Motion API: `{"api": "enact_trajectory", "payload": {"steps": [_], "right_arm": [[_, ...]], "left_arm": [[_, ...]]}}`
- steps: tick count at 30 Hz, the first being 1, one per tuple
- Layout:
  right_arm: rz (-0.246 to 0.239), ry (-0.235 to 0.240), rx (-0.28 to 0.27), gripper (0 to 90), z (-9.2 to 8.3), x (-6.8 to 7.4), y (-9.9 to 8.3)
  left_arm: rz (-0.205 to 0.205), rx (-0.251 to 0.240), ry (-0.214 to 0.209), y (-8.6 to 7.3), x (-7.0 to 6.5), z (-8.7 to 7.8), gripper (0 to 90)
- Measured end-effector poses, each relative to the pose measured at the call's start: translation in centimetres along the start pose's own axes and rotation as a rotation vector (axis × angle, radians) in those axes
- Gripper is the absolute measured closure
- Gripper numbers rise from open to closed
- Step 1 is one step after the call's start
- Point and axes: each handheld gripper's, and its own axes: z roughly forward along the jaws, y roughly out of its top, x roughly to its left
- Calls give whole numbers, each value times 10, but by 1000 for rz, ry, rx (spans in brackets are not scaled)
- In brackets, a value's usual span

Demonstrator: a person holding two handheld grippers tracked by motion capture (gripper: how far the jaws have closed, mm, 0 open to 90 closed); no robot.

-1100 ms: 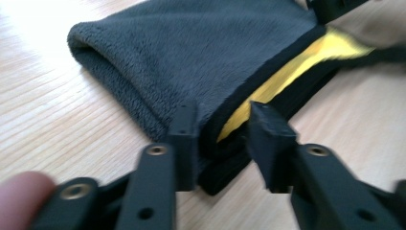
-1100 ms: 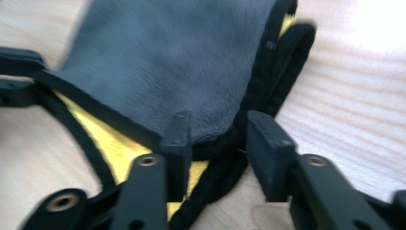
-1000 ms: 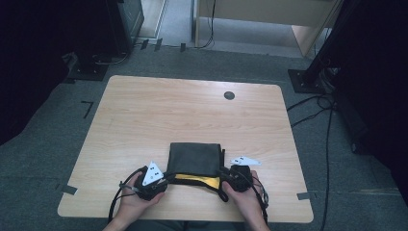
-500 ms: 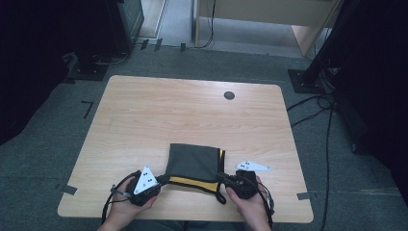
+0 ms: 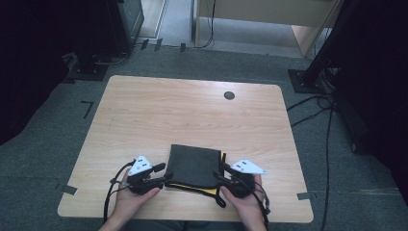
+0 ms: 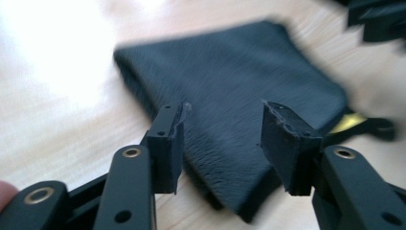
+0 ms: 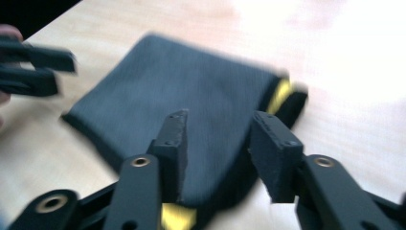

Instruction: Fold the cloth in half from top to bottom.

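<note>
High view dim, dark edges; gripper views motion-blurred, table [image 6: 57, 72] glare blown white.

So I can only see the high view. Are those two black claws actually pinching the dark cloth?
Observer: No. In the left gripper view, the left gripper has just been opening its jaws. They stand apart over the dark cloth without pressing on it.
Operator: And the other one?
Observer: It's the same. The right gripper has just been opening too. The cloth lies under the gap between its jaws, unpinched.
Operator: Is the yellow just along the near edge?
Observer: No. The right gripper view shows a yellow strip at another corner as well.
</note>
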Motion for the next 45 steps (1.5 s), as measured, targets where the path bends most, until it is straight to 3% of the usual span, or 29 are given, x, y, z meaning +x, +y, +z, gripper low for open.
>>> {"api": "enact_trajectory", "payload": {"steps": [1, 2, 3, 4, 7, 8, 9, 12, 14, 17, 18, 21, 24, 26, 29, 32, 36, 39, 42, 45], "right_arm": [[0, 0, 0, 519, 0, 0, 0], [-61, -55, 15, 501, 10, 6, -3], [-89, -87, 49, 481, 18, 12, -9], [-111, -88, 114, 440, 29, 16, -21], [-112, -102, 111, 419, 28, 15, -31], [-60, -104, 122, 366, 24, 9, -34], [-60, -104, 122, 366, 24, 9, -34], [5, -119, 130, 297, 19, 5, -34], [1, -159, 101, 260, 13, 10, -29], [-36, -125, 42, 252, 11, 27, -8], [-79, -93, 64, 233, 20, 40, 7], [-83, -91, 78, 219, 36, 51, 15], [-65, -123, 113, 199, 63, 58, 11], [-83, -124, 152, 205, 78, 58, 1], [-99, -98, 83, 202, 82, 54, -11], [-141, -78, 78, 201, 85, 50, -9], [-200, -34, 76, 197, 101, 37, 5], [-185, -33, 84, 193, 124, 20, 24], [-184, -44, 84, 184, 134, 16, 32], [-160, -55, 86, 182, 146, 8, 42]], "left_arm": [[36, 40, 39, -3, -4, 6, 497], [86, 69, 69, -7, -8, 9, 494], [120, 75, 86, -11, -11, 10, 488], [139, 67, 102, -15, -11, 4, 471], [166, 77, 105, -19, -8, 1, 436], [161, 80, 95, -21, -7, 1, 403], [147, 83, 84, -21, -6, 0, 403], [137, 90, 92, -20, -5, 0, 335], [122, 99, 99, -19, -3, -3, 285], [86, 114, 103, -18, 1, -8, 177], [67, 106, 87, -18, 4, -10, 165], [41, 67, 121, -16, 12, -21, 156], [13, 52, 143, -19, 24, -34, 142], [-4, 53, 163, -23, 34, -41, 139], [-42, 55, 195, -30, 50, -52, 140], [-81, 55, 236, -35, 66, -60, 140], [-137, 60, 276, -37, 82, -65, 141], [-158, 71, 292, -40, 88, -67, 140], [-144, 78, 325, -40, 90, -69, 140], [-154, 86, 318, -42, 92, -70, 140]]}}
